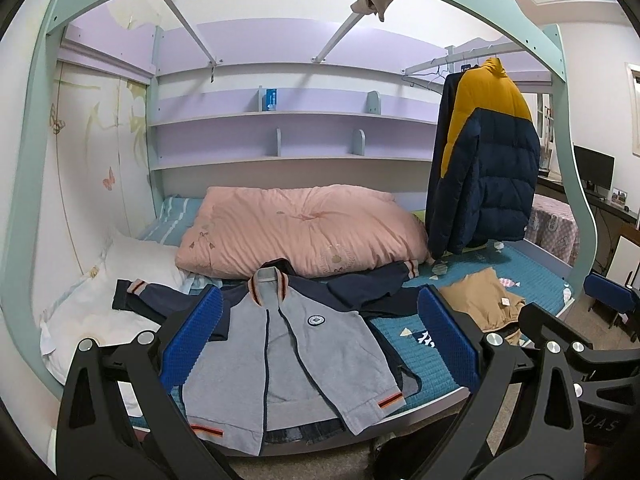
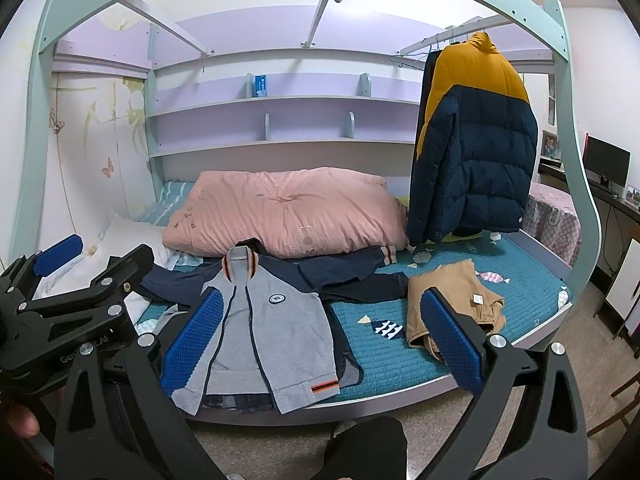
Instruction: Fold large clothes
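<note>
A grey jacket (image 1: pixel 296 356) with navy sleeves lies face up on the bed (image 1: pixel 436 360), spread flat, hem hanging slightly over the near edge and collar toward the pink quilt (image 1: pixel 300 228), which is probably why it is laid so: the whole garment is within reach from the bedside. Its zip is open and the front panels lie a little apart. Both sleeves stretch out sideways, ready to be folded inward. The left gripper (image 1: pixel 320 340) hovers above the jacket's lower half, jaws wide and holding nothing. The right gripper (image 2: pixel 320 336) is likewise held off the bed, jaws wide and empty, framing the jacket's right side and the teal cover. A tan garment (image 2: pixel 452 304) lies crumpled just right of the jacket, apart from it. A puffer coat (image 2: pixel 476 140) hangs at the bed's far right. Folding looks not yet begun.
</note>
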Motion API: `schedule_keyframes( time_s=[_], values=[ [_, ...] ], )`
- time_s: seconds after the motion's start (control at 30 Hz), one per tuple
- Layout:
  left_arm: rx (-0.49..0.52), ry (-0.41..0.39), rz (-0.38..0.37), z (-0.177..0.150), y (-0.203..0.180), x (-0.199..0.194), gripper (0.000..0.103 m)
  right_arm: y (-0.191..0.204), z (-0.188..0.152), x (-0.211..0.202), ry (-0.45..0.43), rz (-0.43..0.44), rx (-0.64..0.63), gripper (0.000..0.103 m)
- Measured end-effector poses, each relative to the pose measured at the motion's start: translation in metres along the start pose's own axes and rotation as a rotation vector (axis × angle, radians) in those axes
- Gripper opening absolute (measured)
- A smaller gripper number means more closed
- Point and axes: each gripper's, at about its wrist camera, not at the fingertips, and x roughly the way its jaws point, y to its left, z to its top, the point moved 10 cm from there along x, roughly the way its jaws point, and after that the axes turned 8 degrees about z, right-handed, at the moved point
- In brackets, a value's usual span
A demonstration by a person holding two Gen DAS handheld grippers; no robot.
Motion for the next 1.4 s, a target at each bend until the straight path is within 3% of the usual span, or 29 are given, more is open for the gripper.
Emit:
schedule_keyframes(
  time_s=[1.4],
  values=[
    [-0.007,-0.024,0.001,0.0037,-0.007,-0.0066,0.098,-0.0017,-0.0011,-0.0023,-0.001,-0.004,0.006,0.095]
  ],
)
